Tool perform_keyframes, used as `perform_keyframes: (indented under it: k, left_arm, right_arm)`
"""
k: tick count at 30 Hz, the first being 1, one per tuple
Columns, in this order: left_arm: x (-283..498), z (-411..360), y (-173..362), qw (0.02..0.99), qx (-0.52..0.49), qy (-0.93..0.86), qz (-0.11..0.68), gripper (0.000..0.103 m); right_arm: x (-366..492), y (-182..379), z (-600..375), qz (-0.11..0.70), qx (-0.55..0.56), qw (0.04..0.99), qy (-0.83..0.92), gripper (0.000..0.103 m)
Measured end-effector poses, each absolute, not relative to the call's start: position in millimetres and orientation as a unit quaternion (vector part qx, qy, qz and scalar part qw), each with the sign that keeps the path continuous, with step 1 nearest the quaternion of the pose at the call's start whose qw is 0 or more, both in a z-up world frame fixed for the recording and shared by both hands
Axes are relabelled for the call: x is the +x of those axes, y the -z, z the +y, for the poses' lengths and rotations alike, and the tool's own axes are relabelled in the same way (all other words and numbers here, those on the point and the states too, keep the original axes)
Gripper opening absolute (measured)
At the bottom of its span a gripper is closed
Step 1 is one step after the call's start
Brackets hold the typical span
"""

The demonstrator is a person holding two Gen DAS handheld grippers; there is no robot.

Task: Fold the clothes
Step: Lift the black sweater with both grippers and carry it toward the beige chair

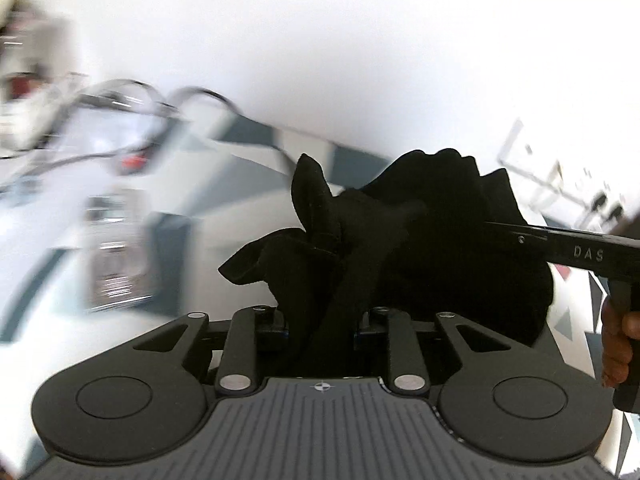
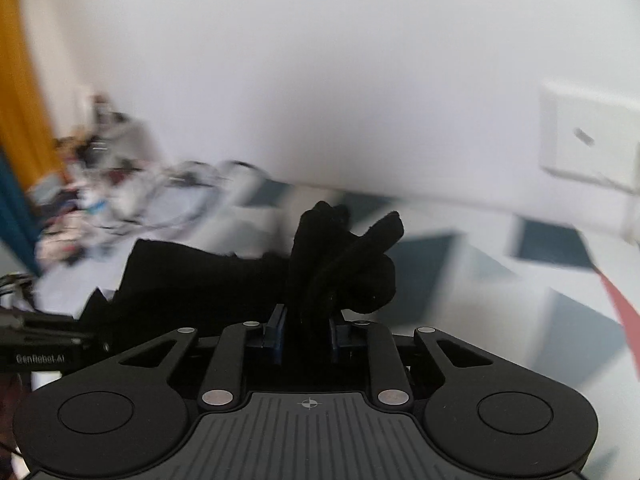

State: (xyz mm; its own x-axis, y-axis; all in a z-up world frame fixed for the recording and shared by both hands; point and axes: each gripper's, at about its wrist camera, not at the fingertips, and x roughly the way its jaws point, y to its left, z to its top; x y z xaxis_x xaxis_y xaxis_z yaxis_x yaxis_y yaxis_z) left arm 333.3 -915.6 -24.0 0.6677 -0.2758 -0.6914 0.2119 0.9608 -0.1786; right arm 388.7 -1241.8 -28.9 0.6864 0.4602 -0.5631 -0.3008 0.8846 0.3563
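Left wrist view: the left gripper (image 1: pixel 320 324) has its jaws clenched on a bunch of black cloth, a black garment (image 1: pixel 420 232) that rises crumpled out of the narrow gap and spreads ahead and to the right in dark folds, with one pointed flap sticking up. Garment looks lifted clear of the surface beneath, a white covering with grey-blue geometric patches (image 1: pixel 256 132); whether that is a bed or a counter cannot be told. At the right edge the other tool enters from the side, a black bar lettered "DAS" (image 1: pixel 588 254), its tip lost in the garment's far side, and a person's hand (image 1: pixel 618 344) wraps the handle below it. Background left is badly blurred: cables and pale clutter, nothing nameable. Right wrist view: the right gripper (image 2: pixel 306 336) also has its jaws closed on the same black garment (image 2: pixel 340 264), blue pads (image 2: pixel 276 334) pressed against a twisted wad that stands up just ahead of them; the rest of the cloth stretches away to the left as a dark band toward the other tool, whose body, marked "GenRobot.AI" (image 2: pixel 40 358), shows at the left edge. Behind: white wall (image 2: pixel 320 80), an orange curtain (image 2: pixel 20 80) at far left, a blurred heap of mixed items (image 2: pixel 92 192) beside it.
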Motion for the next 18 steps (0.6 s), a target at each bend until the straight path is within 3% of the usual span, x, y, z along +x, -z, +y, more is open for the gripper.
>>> perform_keyframes:
  k: [9, 18]
  left_arm:
    - [135, -748, -30, 0.94, -0.095, -0.055, 0.323, 0.025]
    - [-58, -623, -57, 0.92, -0.131, -0.216, 0.298, 0.025]
  right_arm:
    - [302, -42, -1080, 0.323, 0.086, 0.869, -0.365, 0.018]
    - [172, -75, -896, 0.358, 0.055, 0.798, -0.481, 0.018]
